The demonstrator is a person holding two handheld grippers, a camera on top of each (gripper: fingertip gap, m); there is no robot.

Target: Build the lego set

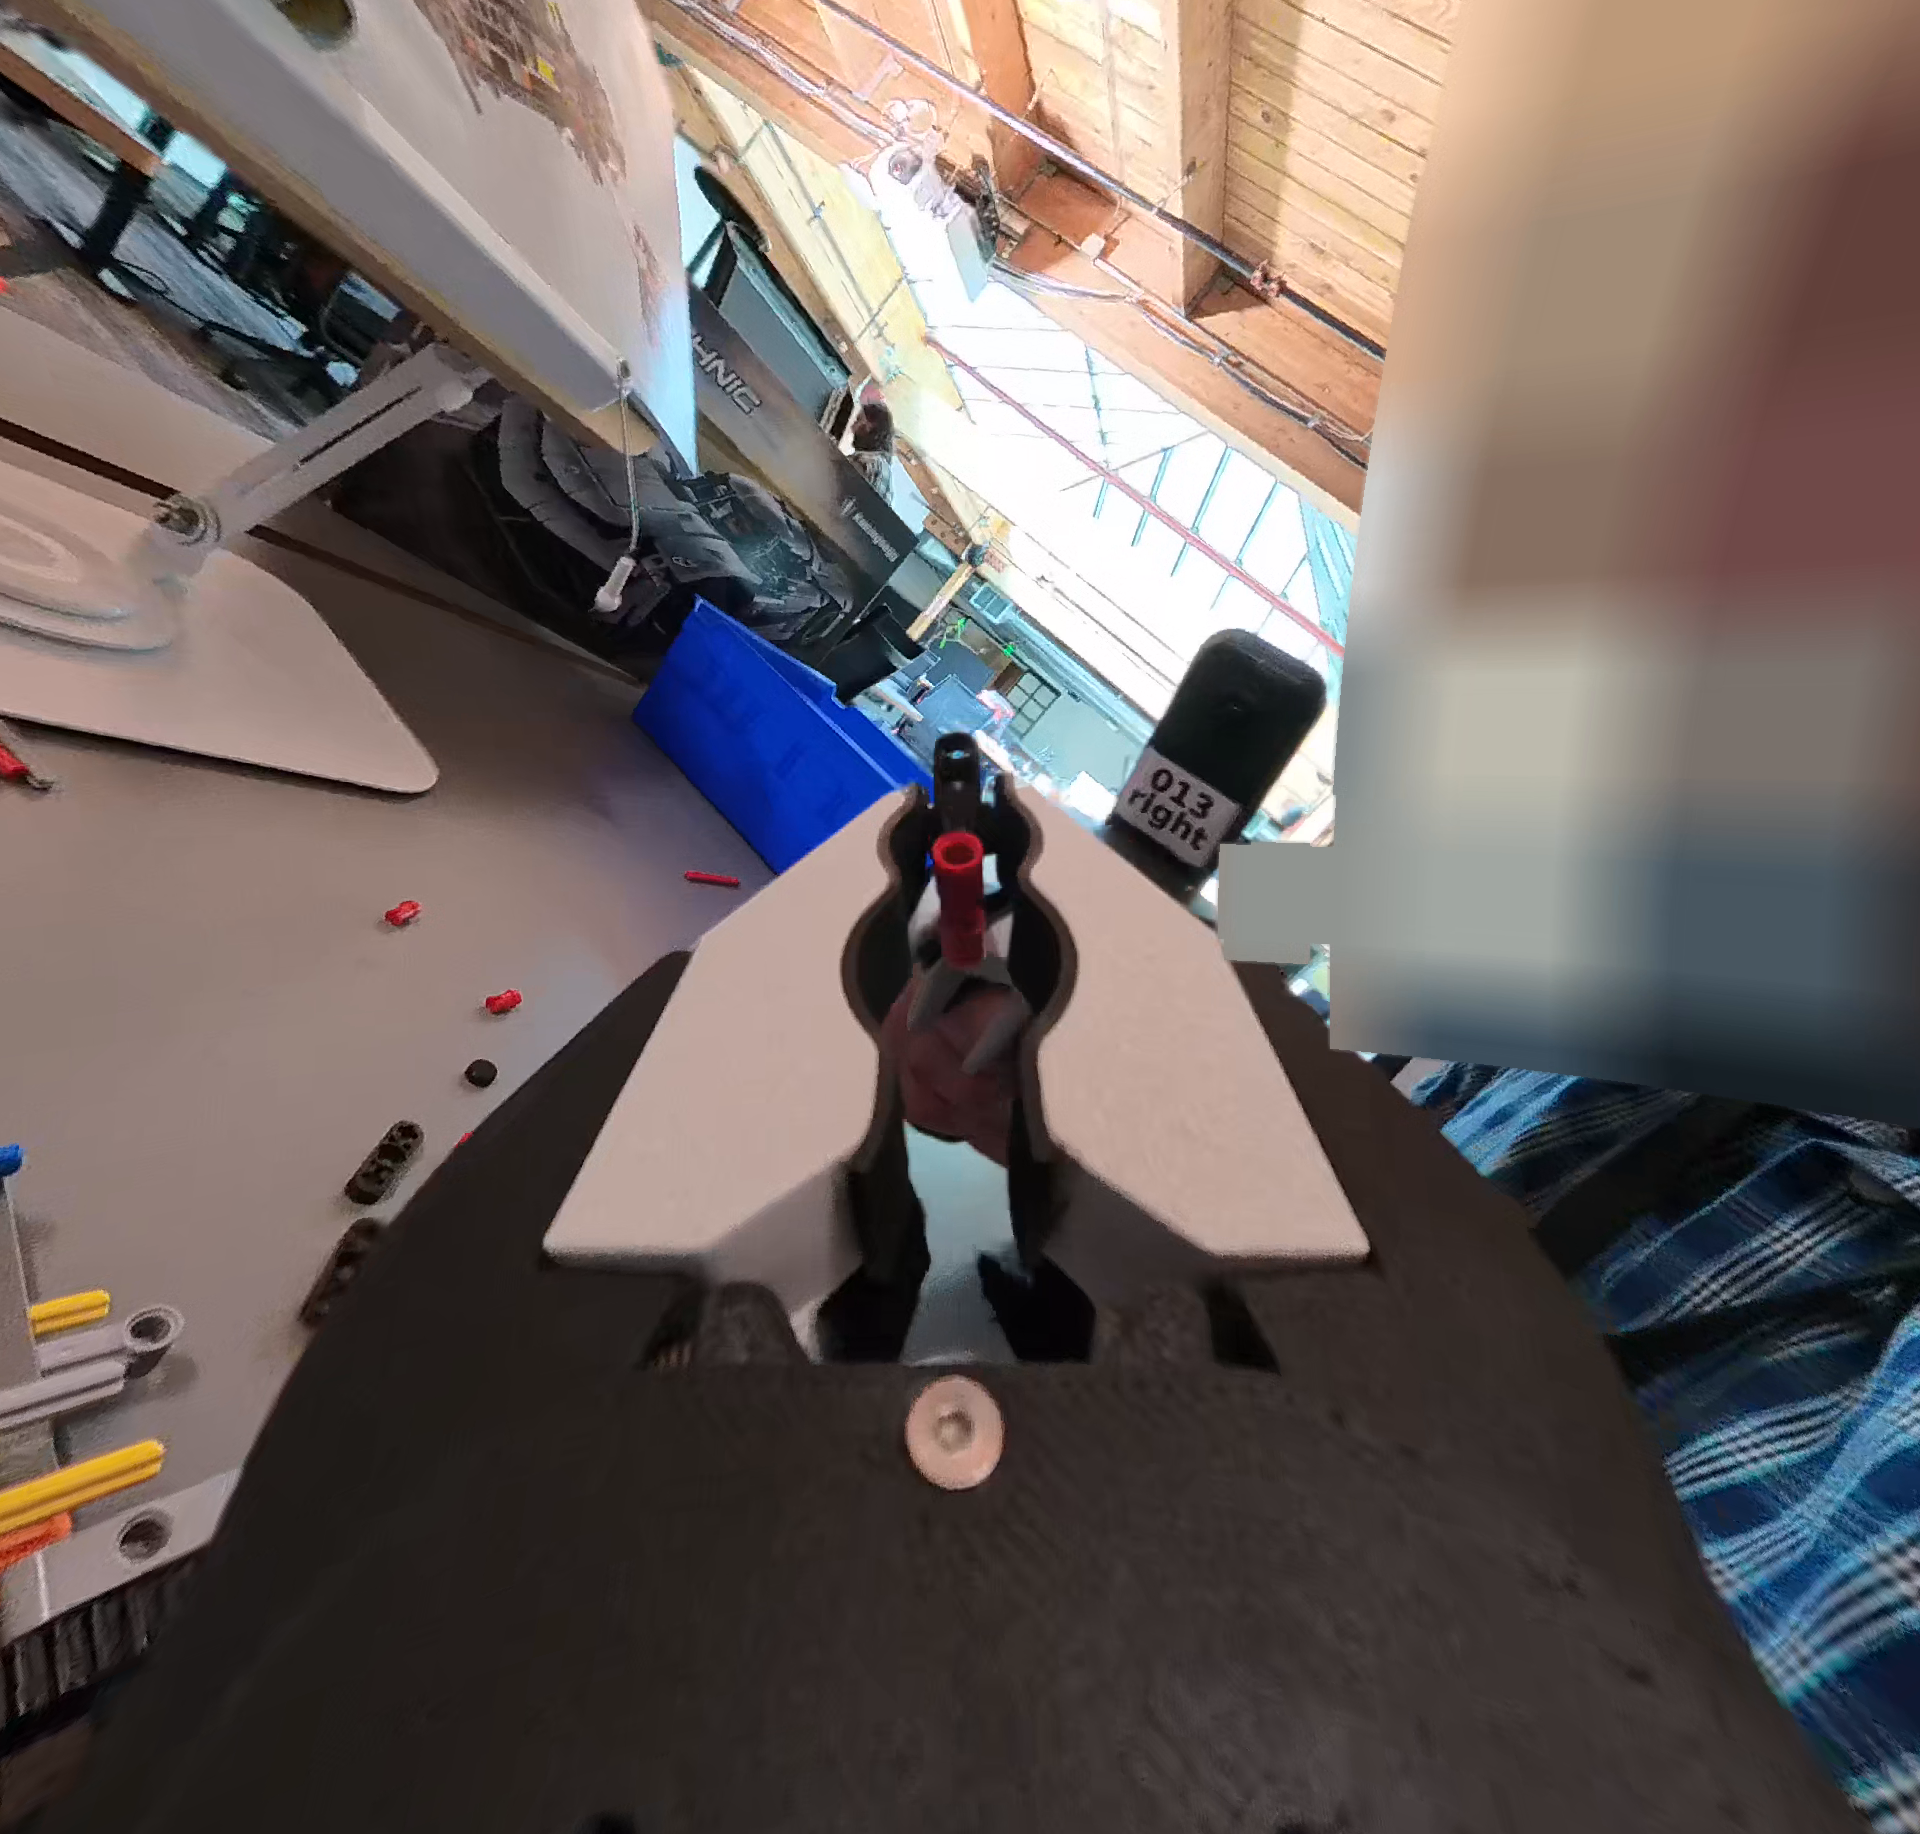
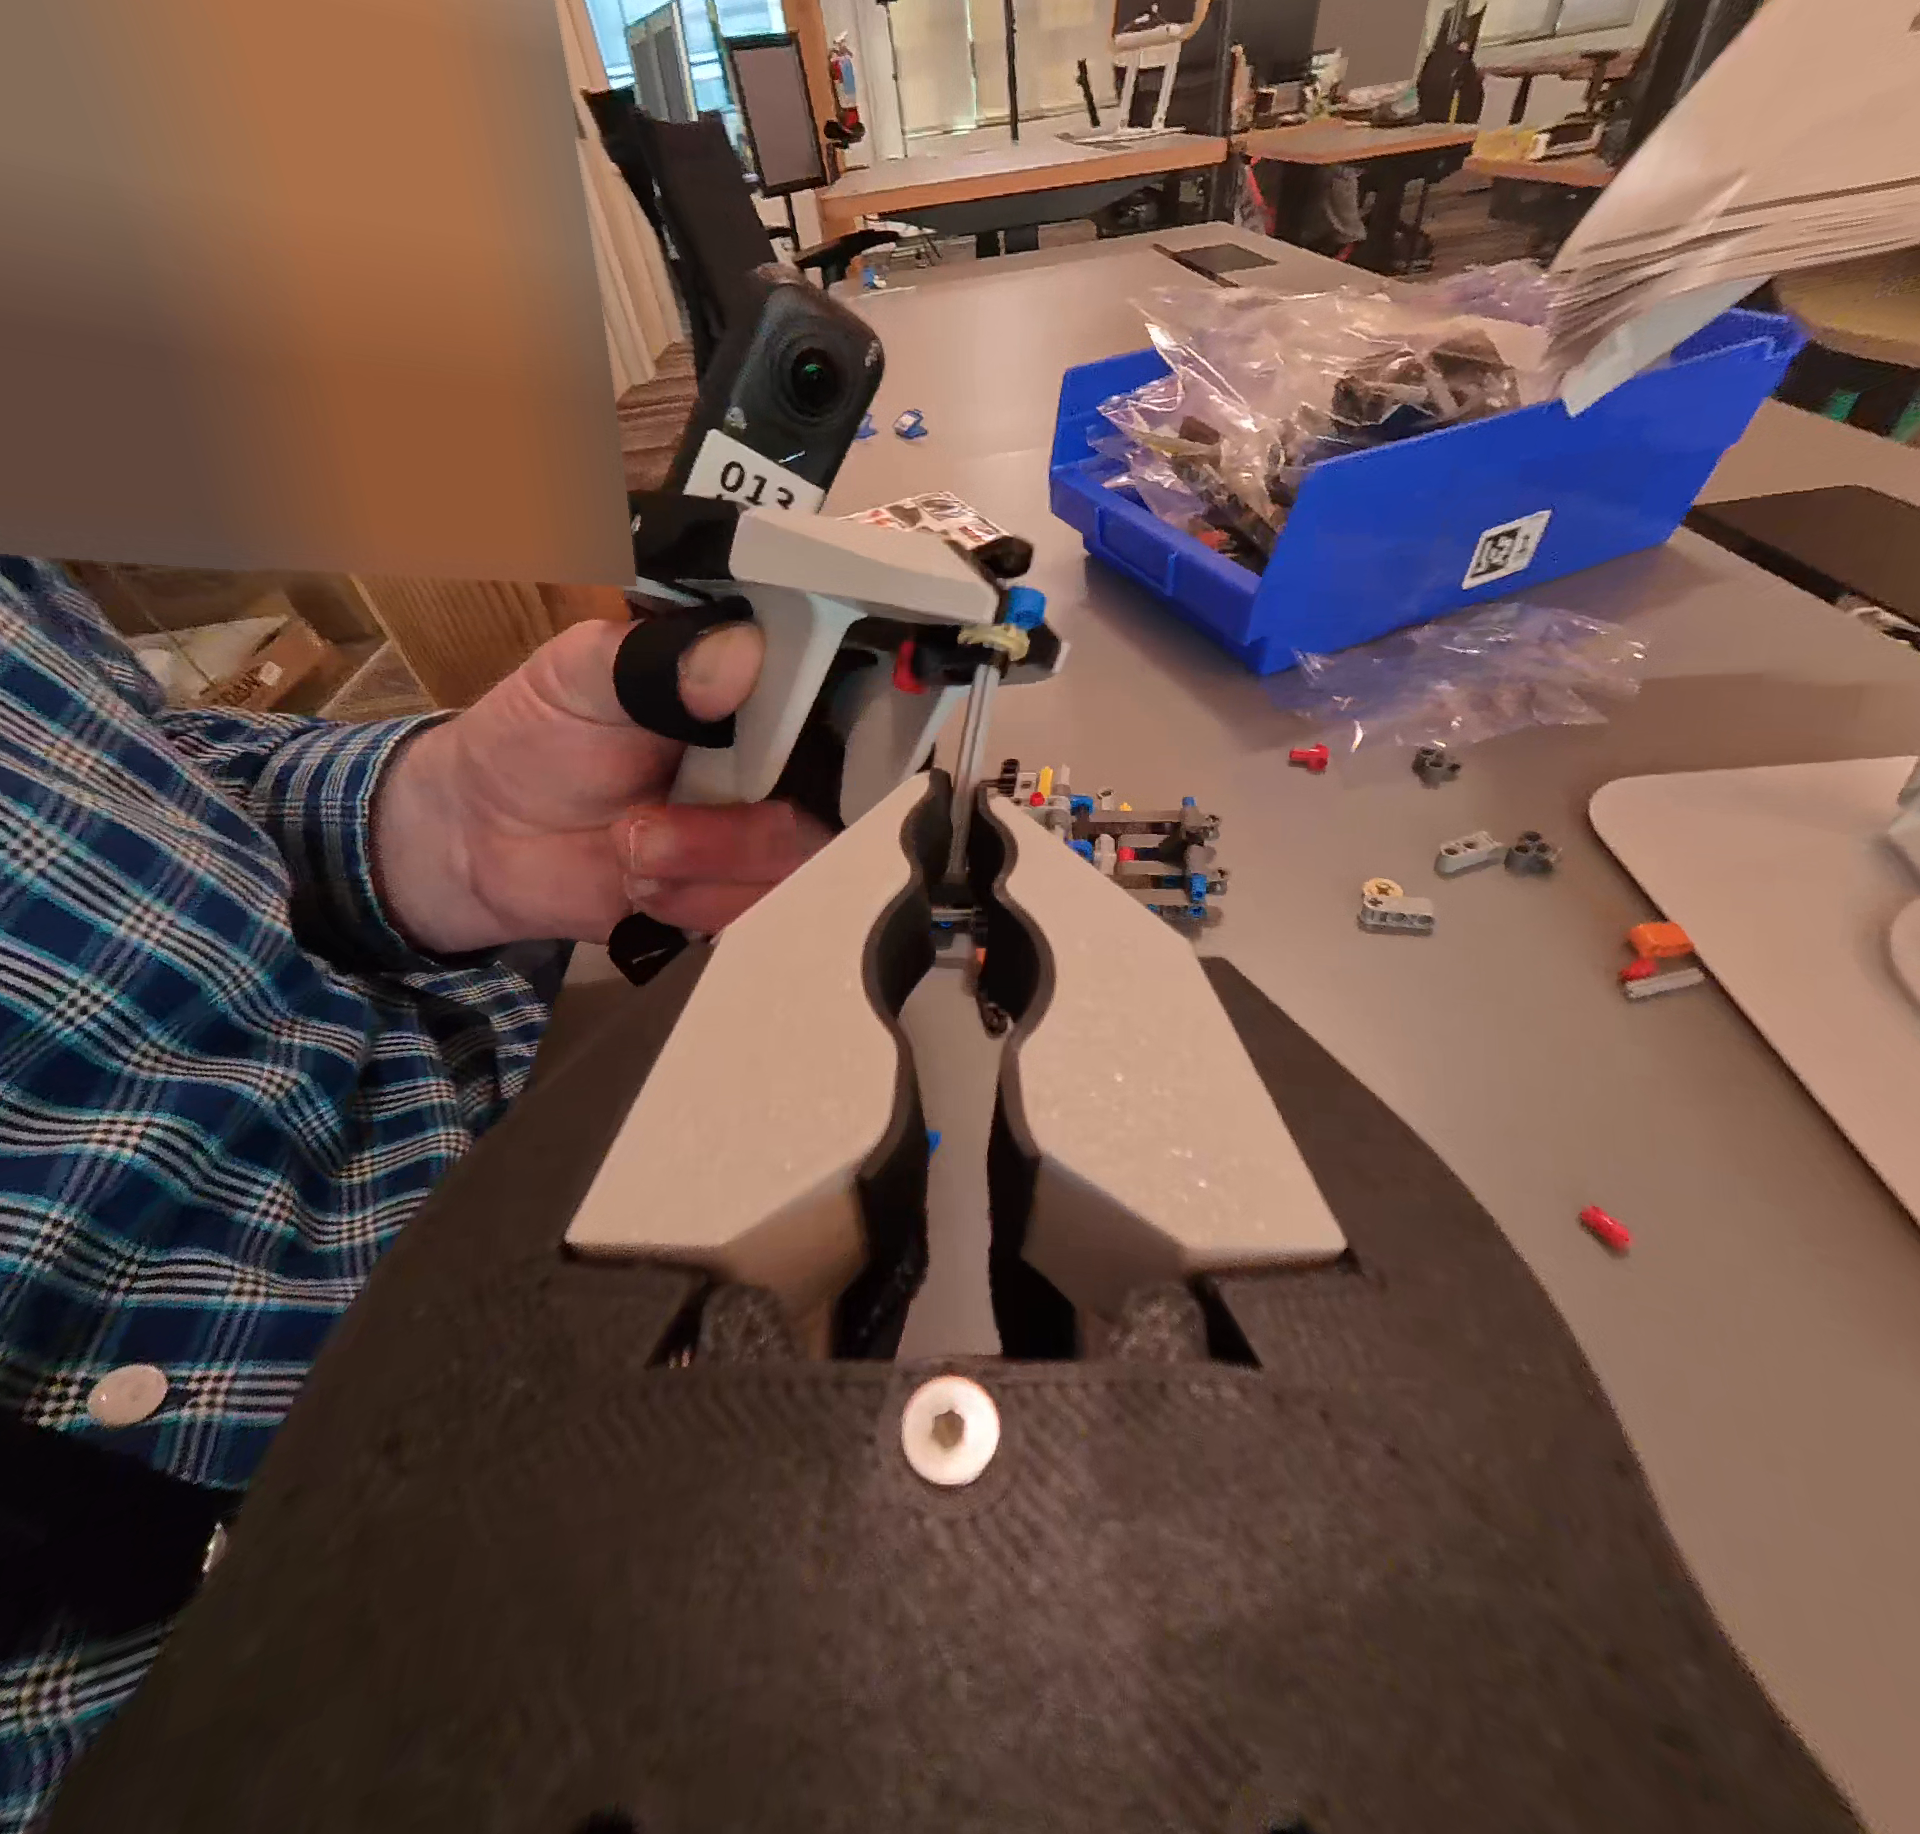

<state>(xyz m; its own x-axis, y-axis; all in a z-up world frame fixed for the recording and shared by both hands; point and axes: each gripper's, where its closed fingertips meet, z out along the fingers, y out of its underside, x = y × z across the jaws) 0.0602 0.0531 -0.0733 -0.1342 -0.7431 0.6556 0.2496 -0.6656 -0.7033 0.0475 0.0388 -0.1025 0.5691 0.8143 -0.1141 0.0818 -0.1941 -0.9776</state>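
Item: left gripper (image 1: 961,828). I had its jaws pinched on a small Technic sub-assembly (image 2: 982,641) of black, red, blue and tan parts, lifted clear of the grey table (image 2: 1351,1109) and tipped toward the ceiling, I judged so that the axle end faced my other tool. In the left wrist view a red bush (image 1: 956,896) showed end-on between the fingers.

Item: right gripper (image 2: 961,797). Its jaws were pressed in on a thin grey axle (image 2: 971,745) that ran up into the sub-assembly; I judged I was seating or steadying the axle. Two grips, one on each part, let me push them against each other in the air.

Item: partly built frame (image 2: 1132,849), black and grey beams with blue pins, lying on the table just beyond the right fingertips, kept near for the next joining.

Item: blue bin (image 2: 1403,527) with clear bags of unsorted parts (image 2: 1299,402), farther back, within reach.

Item: loose pieces, spread singly on the table, I supposed for easy picking: red pins (image 2: 1605,1225), grey connectors (image 2: 1470,852), yellow axles (image 1: 83,1483).

Item: white stand base (image 2: 1766,911), at the table's right edge.
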